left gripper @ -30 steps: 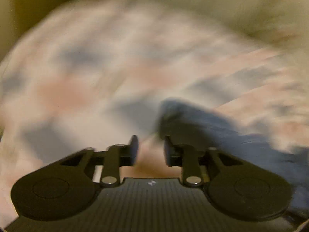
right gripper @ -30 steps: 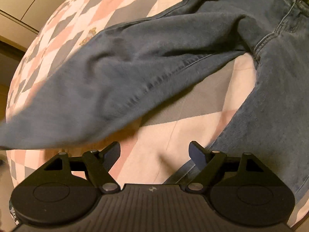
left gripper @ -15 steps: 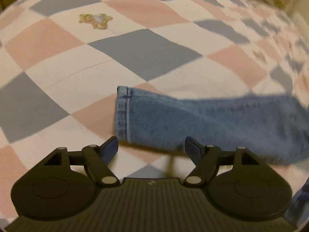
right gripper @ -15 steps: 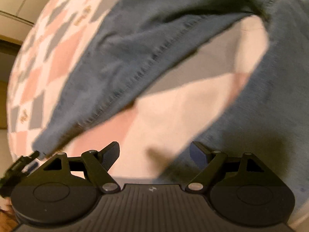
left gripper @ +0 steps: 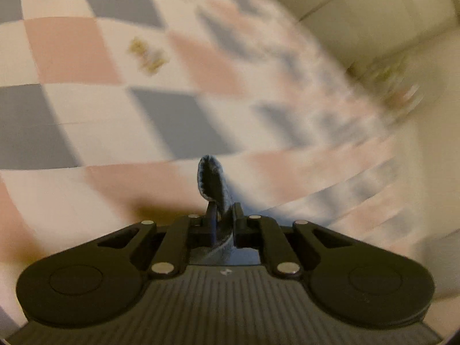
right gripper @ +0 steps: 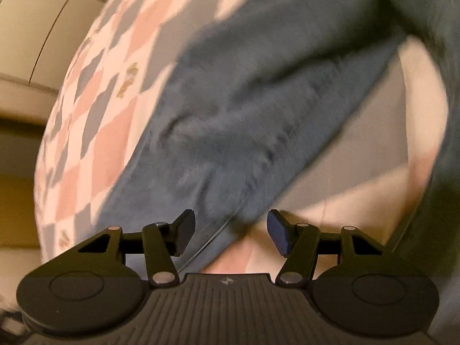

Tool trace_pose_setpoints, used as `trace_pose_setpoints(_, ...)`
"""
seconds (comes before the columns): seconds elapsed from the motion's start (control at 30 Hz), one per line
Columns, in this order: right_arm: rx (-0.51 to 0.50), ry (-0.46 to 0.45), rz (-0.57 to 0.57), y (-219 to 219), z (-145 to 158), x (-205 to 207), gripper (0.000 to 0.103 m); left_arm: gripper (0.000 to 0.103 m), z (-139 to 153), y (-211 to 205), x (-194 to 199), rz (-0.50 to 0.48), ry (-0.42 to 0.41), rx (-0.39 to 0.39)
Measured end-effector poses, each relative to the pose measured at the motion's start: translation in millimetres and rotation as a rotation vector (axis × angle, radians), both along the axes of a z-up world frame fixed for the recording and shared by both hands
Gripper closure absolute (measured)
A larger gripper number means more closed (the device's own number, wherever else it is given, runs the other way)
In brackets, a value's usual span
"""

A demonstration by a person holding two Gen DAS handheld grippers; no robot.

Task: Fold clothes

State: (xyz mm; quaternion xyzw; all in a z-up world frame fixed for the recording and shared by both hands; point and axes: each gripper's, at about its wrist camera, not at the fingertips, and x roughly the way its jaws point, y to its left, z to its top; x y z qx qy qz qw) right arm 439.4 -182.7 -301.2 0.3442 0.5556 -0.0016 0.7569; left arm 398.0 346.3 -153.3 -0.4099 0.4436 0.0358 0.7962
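The left gripper (left gripper: 222,218) pinched a jeans (left gripper: 212,179) hem above the checked bedspread (left gripper: 86,115). Only the right view showed the right gripper (right gripper: 230,231), spread over a jeans leg. No writing was readable.

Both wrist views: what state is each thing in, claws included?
Left claw: shut on the jeans' hem.
Right claw: open, holding nothing, with jeans fabric between its fingers.
Jeans: unfolded, one leg spread over the bedspread; the hem pinched and standing up from the left claw.
Bedspread: checked, lying spread under the jeans.
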Motion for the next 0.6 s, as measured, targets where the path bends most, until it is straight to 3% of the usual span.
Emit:
trace_pose_setpoints(0.03,-0.036,-0.015,0.011,2.2,4.1,5.5,0.043,0.099,15.5,3.0,9.8,0.018,-0.036,-0.005)
trace_pose_setpoints(0.1,-0.062,-0.015,0.026,6.5,7.0,18.1,0.042,0.094,27.0,-2.6,43.7,0.019,-0.090,0.114)
trace_pose_setpoints(0.13,-0.057,-0.009,0.033,9.1,8.3,23.2,0.042,0.091,19.5,-6.4,57.7,0.015,-0.078,0.158)
trace_pose_setpoints(0.2,-0.033,-0.016,0.061,12.3,15.6,28.9,0.039,0.087,-9.9,-12.2,69.9,0.006,0.030,0.172)
trace_pose_setpoints(0.3,-0.041,-0.031,0.101,8.8,21.0,21.8,0.027,0.079,-51.0,-20.3,35.9,0.013,0.131,0.148)
trace_pose_setpoints(0.4,-0.038,0.028,0.092,0.7,9.2,3.9,0.027,0.060,-85.3,-26.7,-9.1,0.076,0.206,0.107)
trace_pose_setpoints(0.5,-0.008,0.092,0.040,-6.4,-10.8,-15.6,0.027,0.058,-119.2,-29.9,-41.7,0.174,0.256,0.005)
trace_pose_setpoints(0.6,0.043,0.113,-0.027,-11.2,-23.5,-25.3,0.027,0.058,-142.6,-29.6,-39.8,0.277,0.218,-0.063)
